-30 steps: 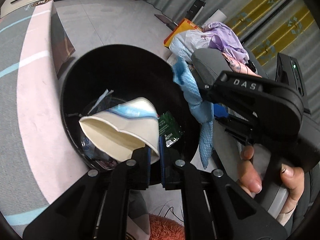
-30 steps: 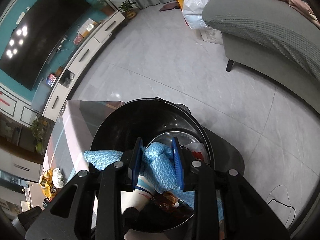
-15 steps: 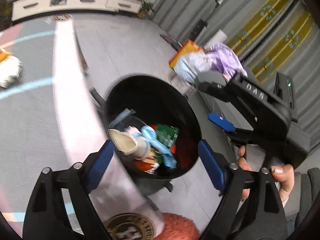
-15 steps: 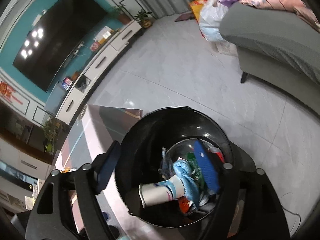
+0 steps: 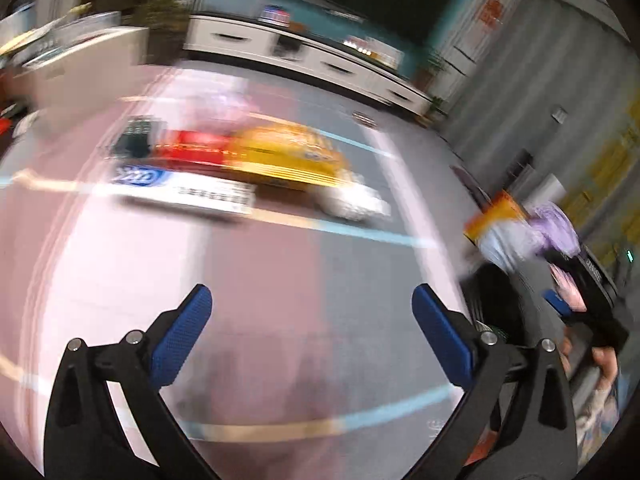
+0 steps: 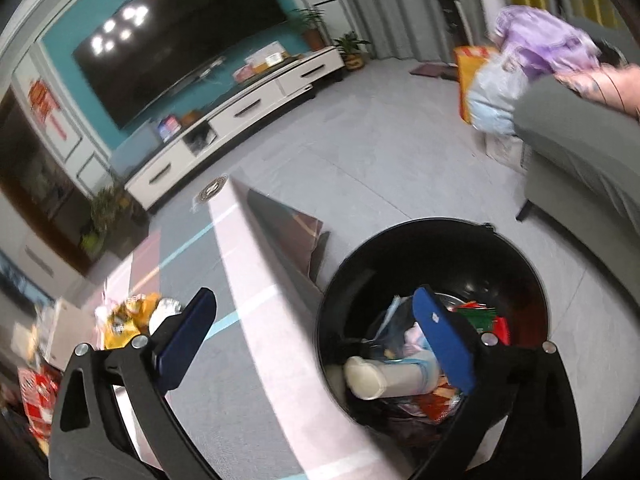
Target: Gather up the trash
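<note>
My left gripper [image 5: 312, 300] is open and empty above the pink and grey table [image 5: 280, 320]. Blurred trash lies farther along the table: a yellow snack bag [image 5: 288, 156], a red packet [image 5: 188, 150], a white and blue box [image 5: 188, 188] and a white wad [image 5: 352, 202]. My right gripper [image 6: 314, 304] is open and empty over the table edge beside the black trash bin [image 6: 432, 236]. The bin holds a paper cup [image 6: 384, 376], blue cloth and wrappers. The yellow bag also shows in the right wrist view [image 6: 128, 316].
A grey sofa [image 6: 580, 152] with purple clothes [image 6: 540, 44] stands right of the bin. A white TV cabinet [image 6: 240, 108] and a TV [image 6: 180, 52] line the far wall. The other hand-held gripper [image 5: 584, 292] shows at the right in the left wrist view.
Both grippers opened and dropped the paper cup and the blue cloth into the bin. The left gripper then swung away over the table; the right one pulled back from the bin.
</note>
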The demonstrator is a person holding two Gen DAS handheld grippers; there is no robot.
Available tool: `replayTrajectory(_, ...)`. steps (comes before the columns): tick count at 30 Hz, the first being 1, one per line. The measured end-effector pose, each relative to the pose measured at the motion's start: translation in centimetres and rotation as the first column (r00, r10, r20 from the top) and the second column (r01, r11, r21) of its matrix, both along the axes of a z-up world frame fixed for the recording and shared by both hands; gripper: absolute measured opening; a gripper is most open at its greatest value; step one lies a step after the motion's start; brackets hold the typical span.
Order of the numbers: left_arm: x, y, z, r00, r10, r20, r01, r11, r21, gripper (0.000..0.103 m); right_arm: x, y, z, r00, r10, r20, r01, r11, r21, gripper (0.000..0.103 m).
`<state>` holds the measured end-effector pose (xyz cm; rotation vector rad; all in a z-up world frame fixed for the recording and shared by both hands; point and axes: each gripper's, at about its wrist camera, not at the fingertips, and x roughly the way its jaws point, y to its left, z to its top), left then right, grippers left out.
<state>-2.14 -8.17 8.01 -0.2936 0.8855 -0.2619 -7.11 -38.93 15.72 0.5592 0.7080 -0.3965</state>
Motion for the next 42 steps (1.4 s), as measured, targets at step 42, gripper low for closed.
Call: replayTrajectory(42,0.4,18.8,-4.1,0.953,0.302,-0.026,-0.302,0.953,-0.023,0.100,5.8,18.5,-3.5,0.936,0.352,0.009,-0.347,0.928,-0.135,0.097)
